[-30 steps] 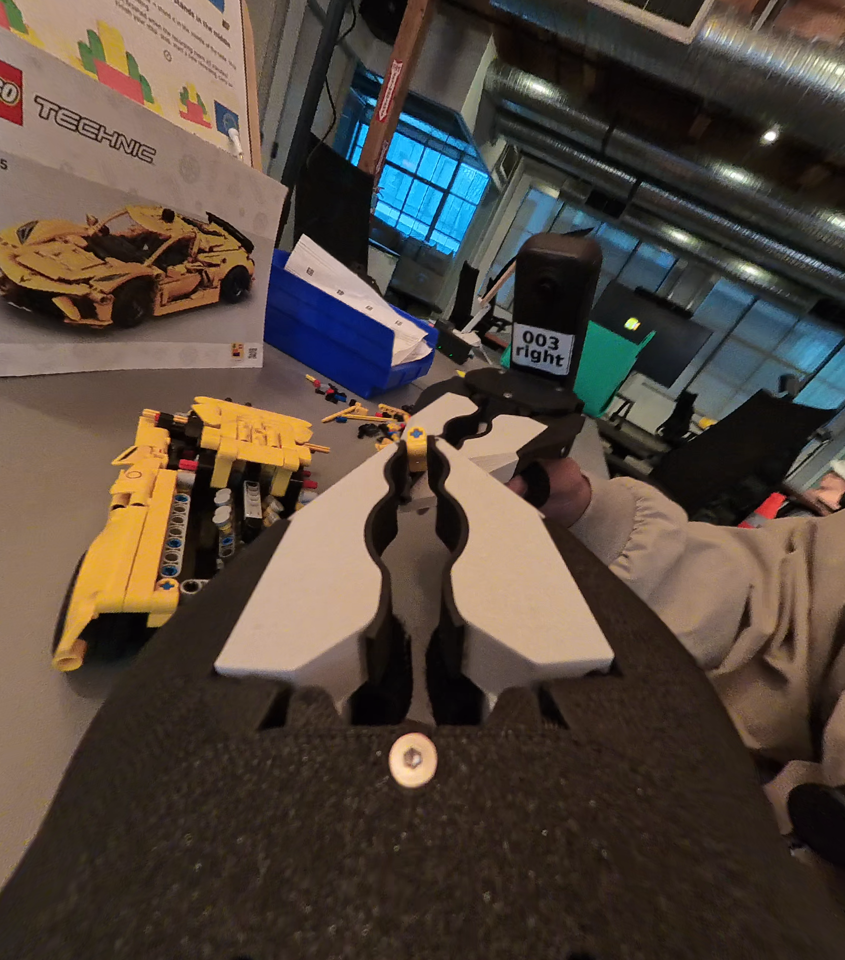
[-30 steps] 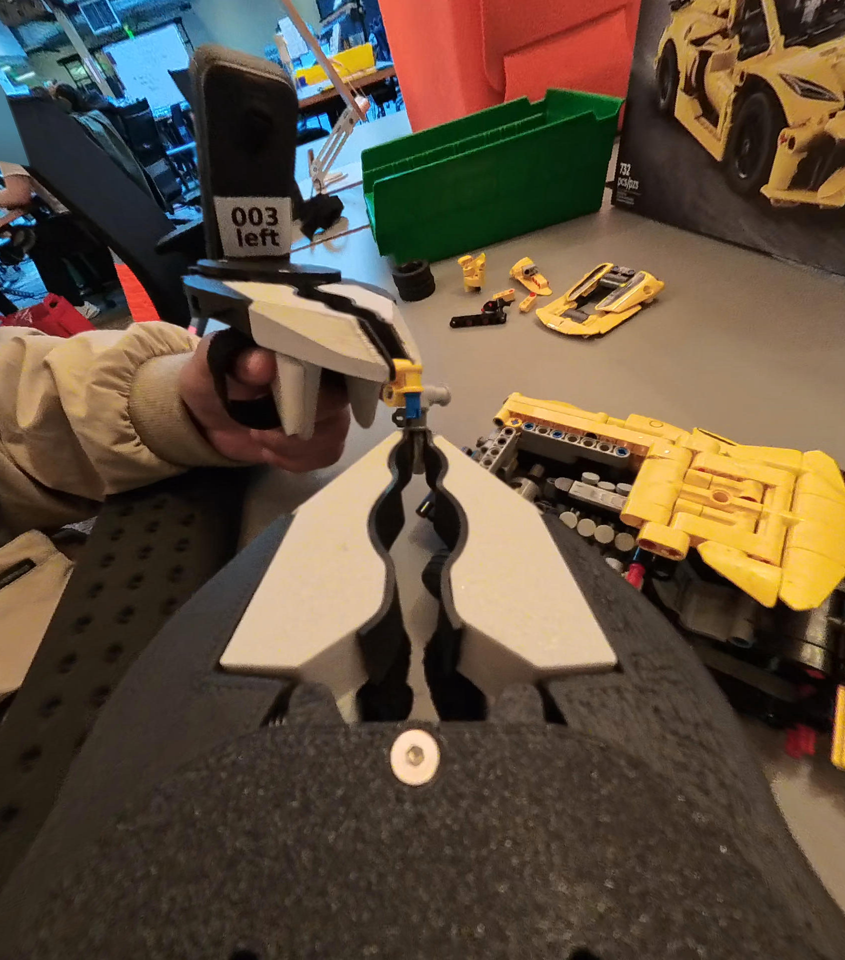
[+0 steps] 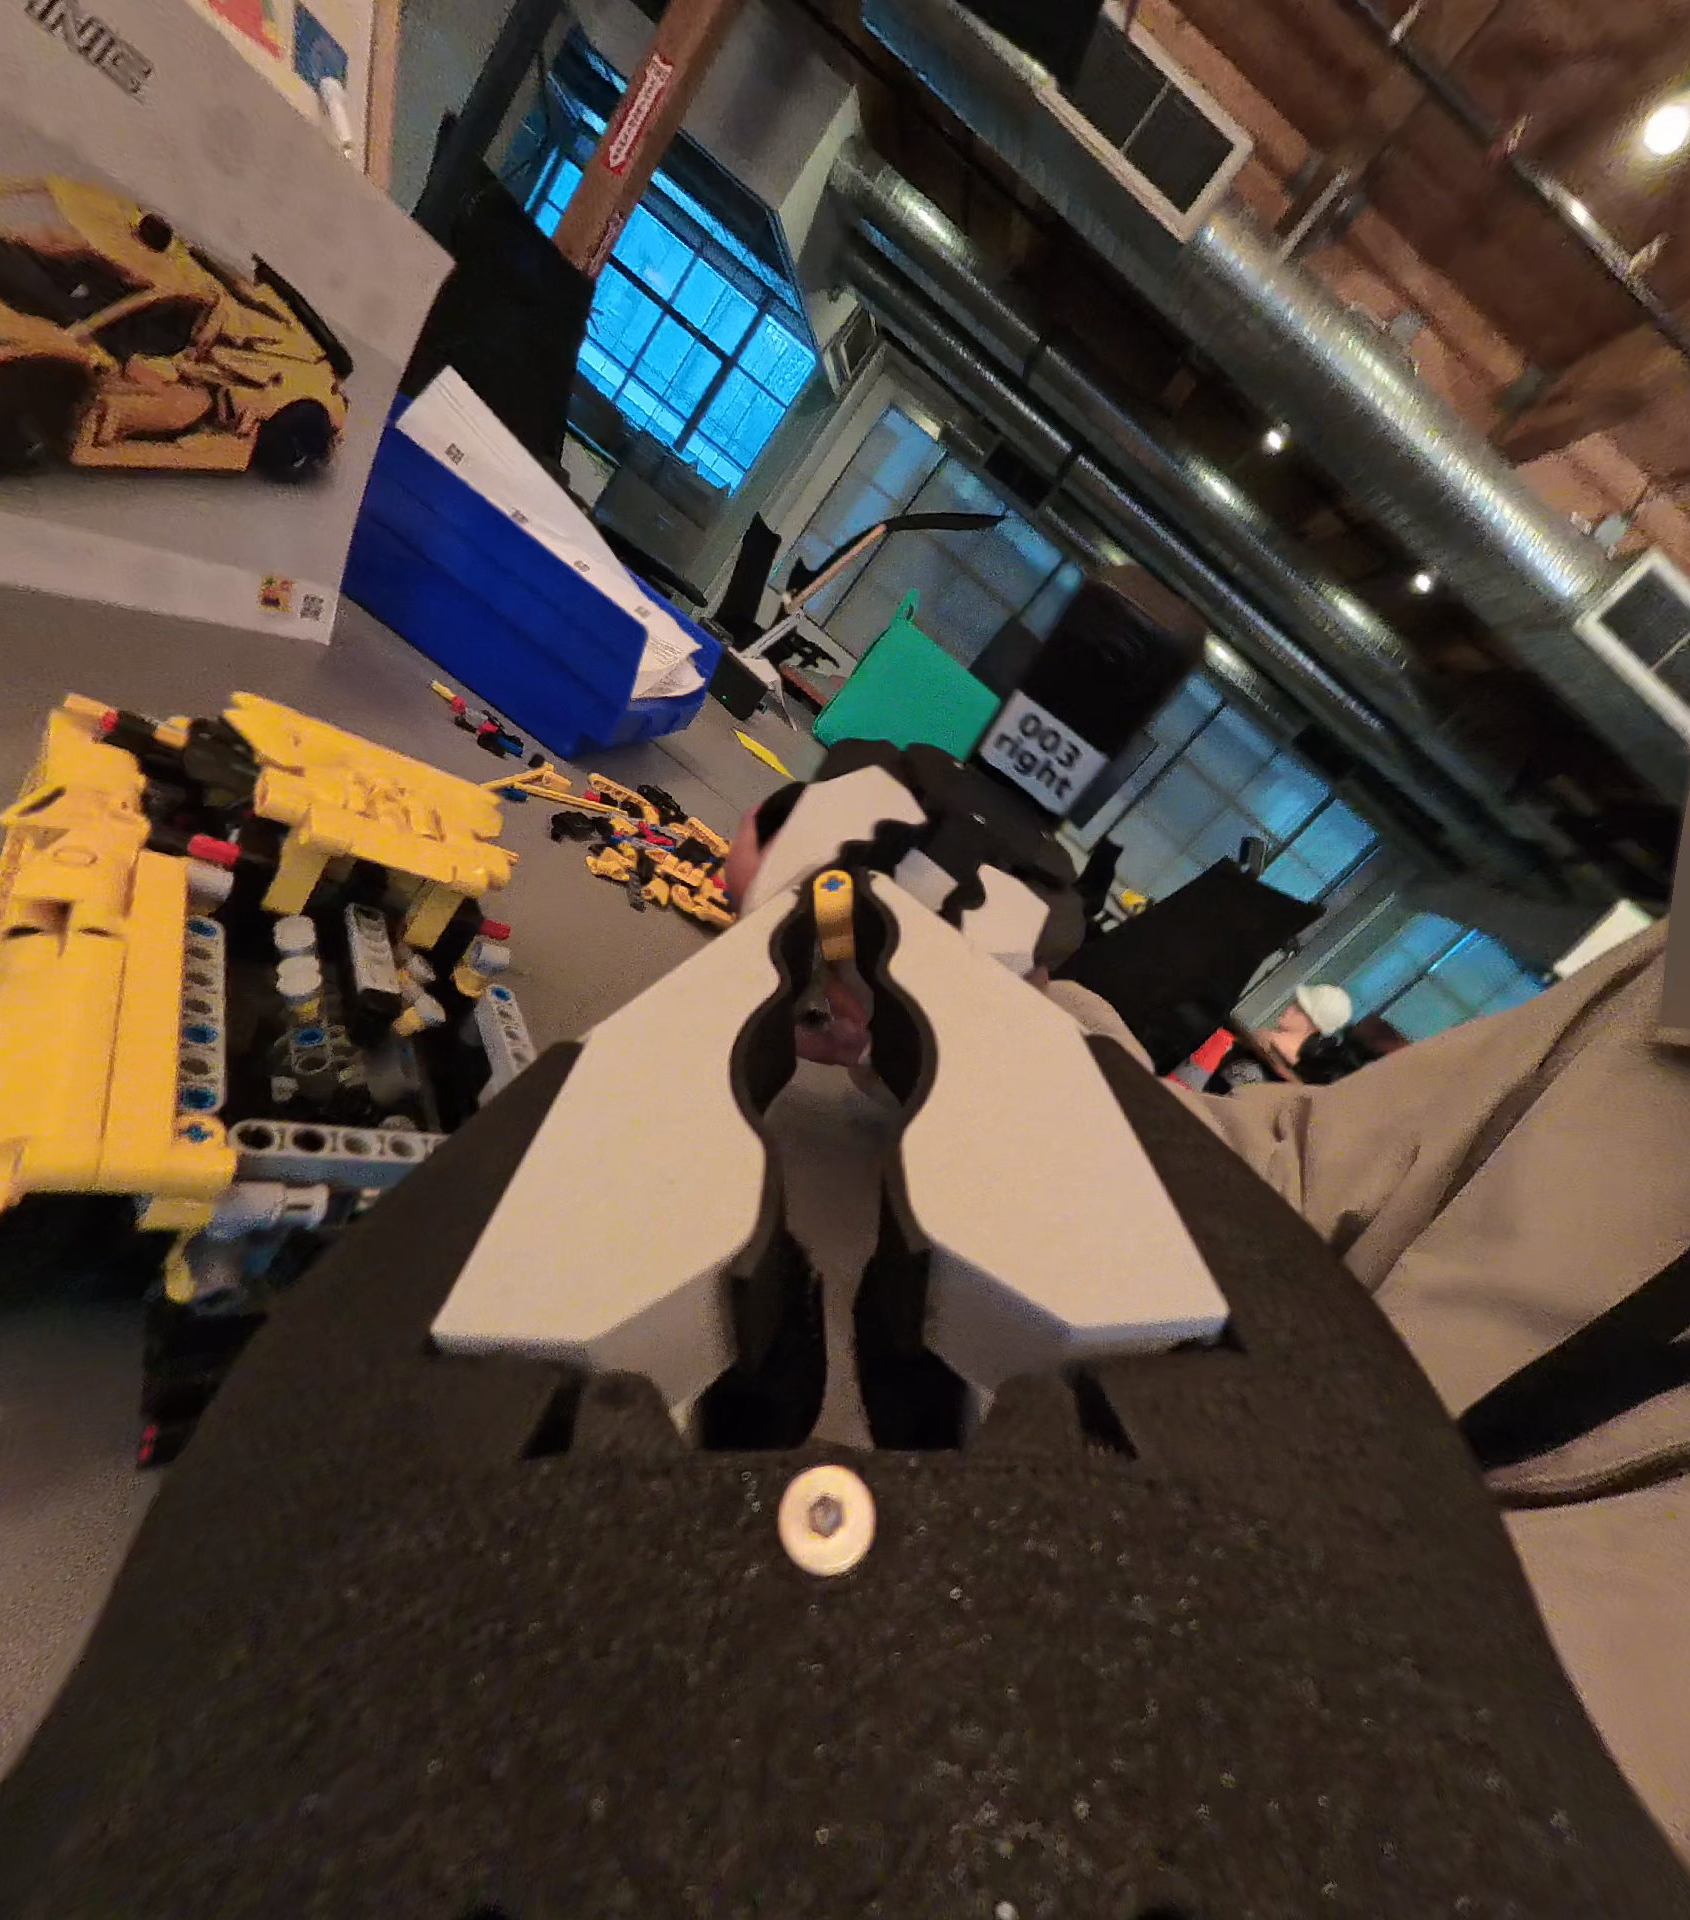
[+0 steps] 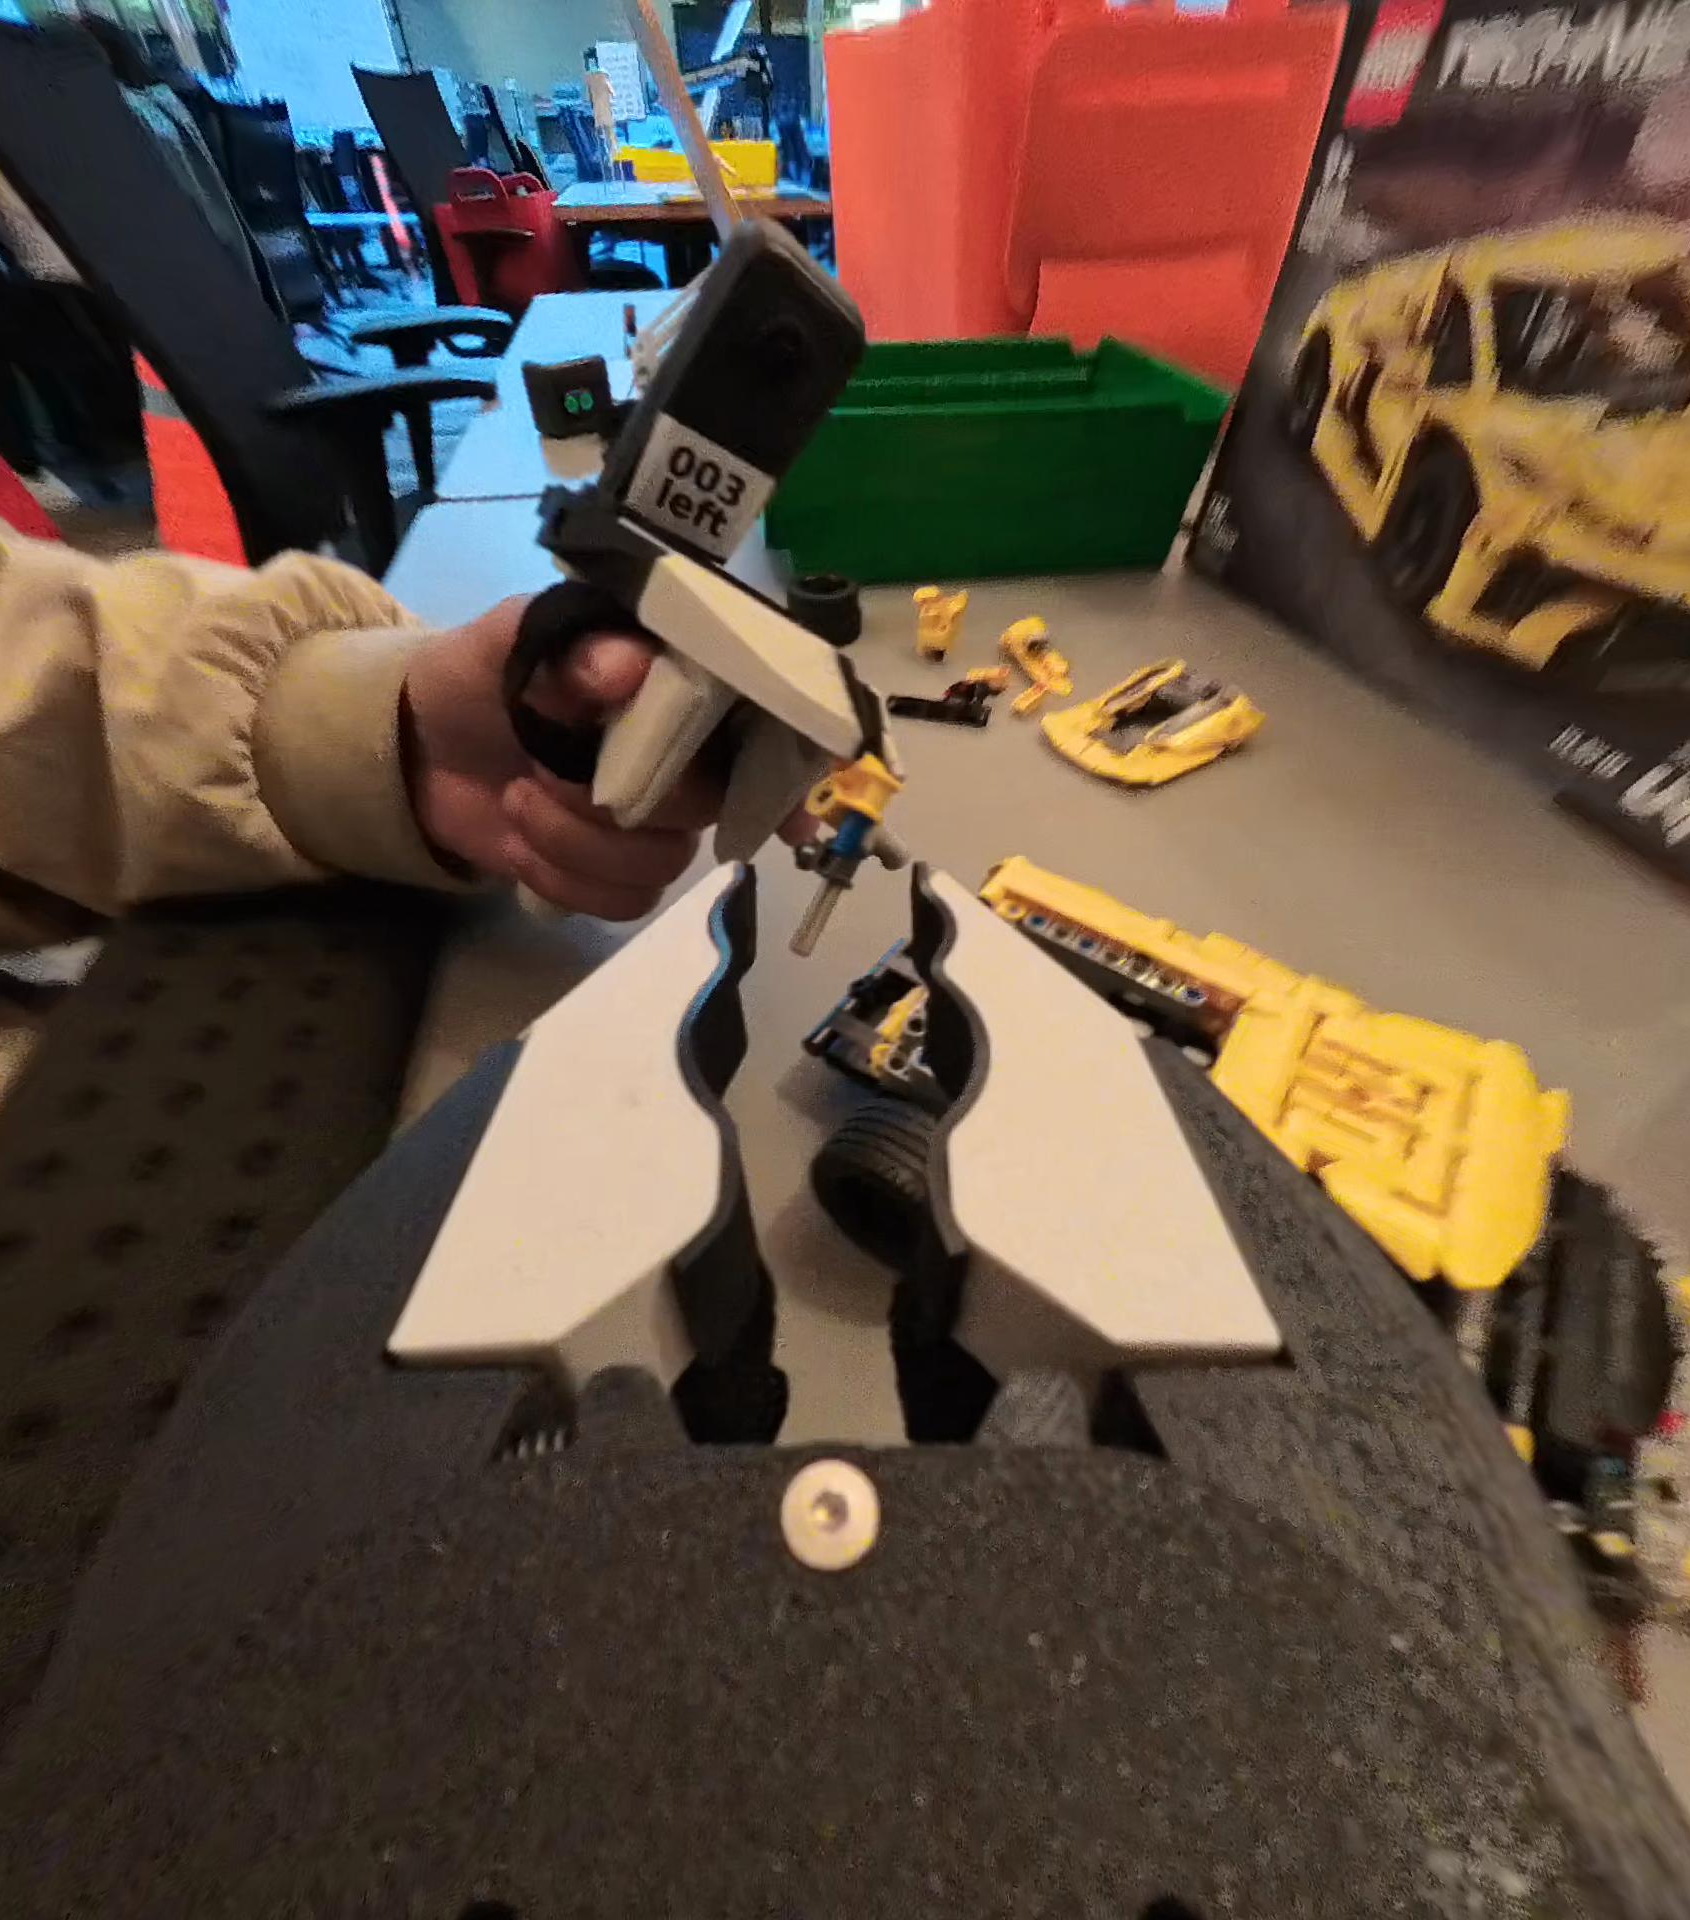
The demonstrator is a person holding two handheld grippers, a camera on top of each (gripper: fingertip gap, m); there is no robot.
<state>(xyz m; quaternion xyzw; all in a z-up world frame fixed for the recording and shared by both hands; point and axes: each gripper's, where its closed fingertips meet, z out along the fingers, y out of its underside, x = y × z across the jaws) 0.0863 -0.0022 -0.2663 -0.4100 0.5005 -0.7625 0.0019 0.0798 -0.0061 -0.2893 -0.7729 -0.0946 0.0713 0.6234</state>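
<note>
The left gripper pinches a small yellow part, with its grey pin hanging down in the air. The right gripper is partly open and empty, just under it. The part could slip out and fall on the table by the car, as only the tips hold it.

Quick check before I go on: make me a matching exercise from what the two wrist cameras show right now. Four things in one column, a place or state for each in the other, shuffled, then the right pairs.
Things
1. left gripper
2. right gripper
3. green bin
4. loose tyre

Places or states
A. lies on the table, seen between open fingers
B. shut on a small yellow and blue piece
C. open, holding nothing
D. stands at the back of the table, beside the box with the yellow car picture

Pairs: 1-B, 2-C, 3-D, 4-A
</note>
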